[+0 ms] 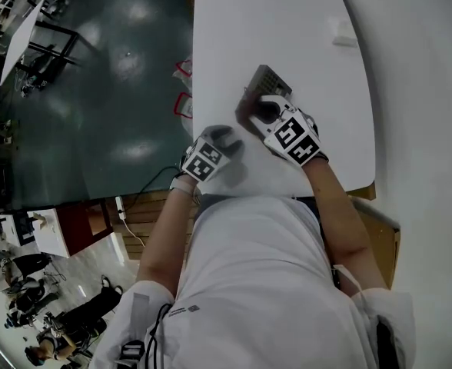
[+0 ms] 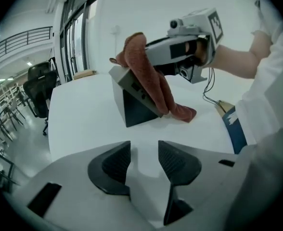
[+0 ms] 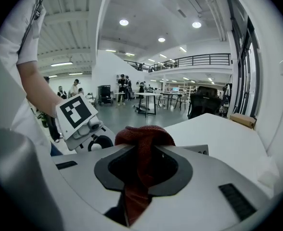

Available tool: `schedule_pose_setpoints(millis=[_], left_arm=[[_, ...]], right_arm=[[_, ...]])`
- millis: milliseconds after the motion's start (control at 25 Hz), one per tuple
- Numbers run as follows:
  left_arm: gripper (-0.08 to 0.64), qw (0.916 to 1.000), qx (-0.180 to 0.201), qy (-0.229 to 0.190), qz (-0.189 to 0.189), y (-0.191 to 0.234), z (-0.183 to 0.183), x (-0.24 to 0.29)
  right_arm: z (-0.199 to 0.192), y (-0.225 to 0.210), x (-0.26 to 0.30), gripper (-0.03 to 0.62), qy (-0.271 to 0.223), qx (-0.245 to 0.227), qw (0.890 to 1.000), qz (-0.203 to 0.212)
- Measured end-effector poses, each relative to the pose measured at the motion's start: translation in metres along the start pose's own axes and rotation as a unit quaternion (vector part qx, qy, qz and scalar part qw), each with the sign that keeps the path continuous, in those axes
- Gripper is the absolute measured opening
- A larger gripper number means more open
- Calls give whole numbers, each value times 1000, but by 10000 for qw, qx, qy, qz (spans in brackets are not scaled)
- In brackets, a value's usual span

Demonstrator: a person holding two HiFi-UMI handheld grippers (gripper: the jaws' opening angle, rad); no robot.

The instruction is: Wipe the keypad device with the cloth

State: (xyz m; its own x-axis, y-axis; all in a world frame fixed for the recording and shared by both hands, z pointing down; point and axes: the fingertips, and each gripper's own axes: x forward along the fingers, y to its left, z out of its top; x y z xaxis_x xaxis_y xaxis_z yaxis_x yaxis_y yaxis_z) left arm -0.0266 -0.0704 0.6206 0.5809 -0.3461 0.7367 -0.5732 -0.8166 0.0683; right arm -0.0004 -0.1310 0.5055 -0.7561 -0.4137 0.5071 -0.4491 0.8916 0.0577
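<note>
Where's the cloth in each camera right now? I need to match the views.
Head view: the cloth is at centre, under the right gripper, against the keypad device.
Left gripper view: upper centre, draped down the device, tail on the table.
Right gripper view: lower centre, clamped between the fingers.
Shared landmark: the keypad device.

**Left tool** (image 2: pixel 144 161): jaws apart, nothing between them; it lies at 8 o'clock of the right tool in the head view. **Right tool** (image 3: pixel 141 165): jaws closed on the cloth (image 3: pixel 144 136). Both forearms are bare and extended forward from the torso, the left forearm (image 1: pixel 168 229) toward 1 o'clock and the right forearm (image 1: pixel 341 214) toward 11 o'clock.
</note>
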Motion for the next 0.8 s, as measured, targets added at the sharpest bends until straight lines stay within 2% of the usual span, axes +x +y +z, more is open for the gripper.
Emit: schedule_pose_setpoints(millis=[400, 800], left_arm=[[181, 9999, 117, -110, 2, 0, 1, 2], [179, 9996, 214, -146, 65, -1, 0, 0]], right_arm=[[-24, 4, 1, 77, 228, 71, 9997, -61], [-68, 8, 10, 78, 722, 83, 9973, -131]])
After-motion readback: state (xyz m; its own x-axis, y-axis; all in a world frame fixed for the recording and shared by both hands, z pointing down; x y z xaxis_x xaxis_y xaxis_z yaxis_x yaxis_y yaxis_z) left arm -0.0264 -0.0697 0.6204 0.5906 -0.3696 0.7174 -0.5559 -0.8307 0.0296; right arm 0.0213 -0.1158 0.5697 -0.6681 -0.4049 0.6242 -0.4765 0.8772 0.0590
